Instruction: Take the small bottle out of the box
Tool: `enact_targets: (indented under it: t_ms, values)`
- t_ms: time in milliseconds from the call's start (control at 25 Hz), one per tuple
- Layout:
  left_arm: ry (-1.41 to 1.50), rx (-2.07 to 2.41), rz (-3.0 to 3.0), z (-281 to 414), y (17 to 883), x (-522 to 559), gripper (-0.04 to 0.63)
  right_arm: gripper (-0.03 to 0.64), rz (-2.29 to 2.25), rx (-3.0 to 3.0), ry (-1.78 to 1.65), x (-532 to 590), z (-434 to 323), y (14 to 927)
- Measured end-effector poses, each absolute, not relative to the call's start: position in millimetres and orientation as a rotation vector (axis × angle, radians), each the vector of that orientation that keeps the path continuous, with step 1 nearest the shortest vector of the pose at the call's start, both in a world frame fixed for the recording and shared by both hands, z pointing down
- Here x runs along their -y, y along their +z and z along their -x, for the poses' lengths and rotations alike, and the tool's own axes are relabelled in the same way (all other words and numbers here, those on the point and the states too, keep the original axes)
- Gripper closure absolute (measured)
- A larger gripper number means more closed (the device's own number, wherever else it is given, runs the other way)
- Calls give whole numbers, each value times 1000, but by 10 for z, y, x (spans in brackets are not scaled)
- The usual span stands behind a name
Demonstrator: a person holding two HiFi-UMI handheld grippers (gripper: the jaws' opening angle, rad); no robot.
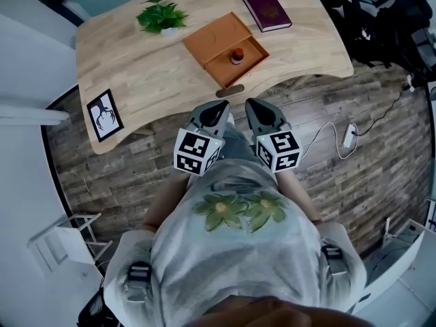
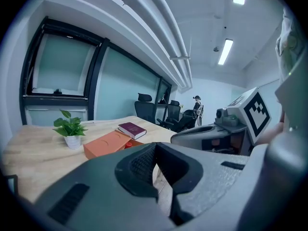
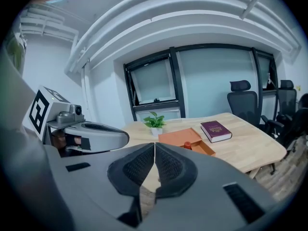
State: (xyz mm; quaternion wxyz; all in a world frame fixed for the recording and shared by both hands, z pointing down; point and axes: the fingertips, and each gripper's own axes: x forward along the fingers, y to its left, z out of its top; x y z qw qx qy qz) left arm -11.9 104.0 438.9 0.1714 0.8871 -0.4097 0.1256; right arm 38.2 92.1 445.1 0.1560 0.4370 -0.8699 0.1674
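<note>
An orange box (image 1: 216, 38) lies open near the middle of the wooden table (image 1: 136, 67). A small bottle (image 1: 236, 56) with a red cap stands in its tray. I hold both grippers close to my body, short of the table's front edge and well apart from the box. My left gripper (image 1: 221, 106) and right gripper (image 1: 253, 104) are both shut with nothing between the pads. In the left gripper view the box (image 2: 107, 143) shows beyond the shut left gripper (image 2: 155, 147), with only the bottle's cap (image 2: 128, 145) peeking out. The right gripper view shows the box (image 3: 179, 137) and bottle (image 3: 186, 146) above the right gripper (image 3: 154, 145).
A potted plant (image 1: 161, 16) stands at the table's back left, with a maroon book (image 1: 266, 9) at the back right. A framed picture (image 1: 105, 114) sits on the front left corner. A cable and power strip (image 1: 348, 135) lie on the floor, and office chairs (image 3: 243, 100) stand behind the table.
</note>
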Motion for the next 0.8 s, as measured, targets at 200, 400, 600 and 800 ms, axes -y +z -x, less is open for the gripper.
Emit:
enact_targets:
  t_ms: [200, 400, 600, 800]
  values:
    - [373, 1172, -2529, 174, 4358, -708, 589, 606, -1270, 2491, 464, -568, -374, 4425]
    - [380, 1178, -2533, 222, 4323, -403, 589, 606, -1259, 2496, 463, -236, -343, 4420]
    - [390, 1187, -2524, 265, 4328, -153, 589, 604, -1256, 2486, 458, 60, -344, 4439]
    - [400, 1193, -2506, 285, 4383, 13, 589, 544, -1231, 2465, 474, 248, -341, 4545]
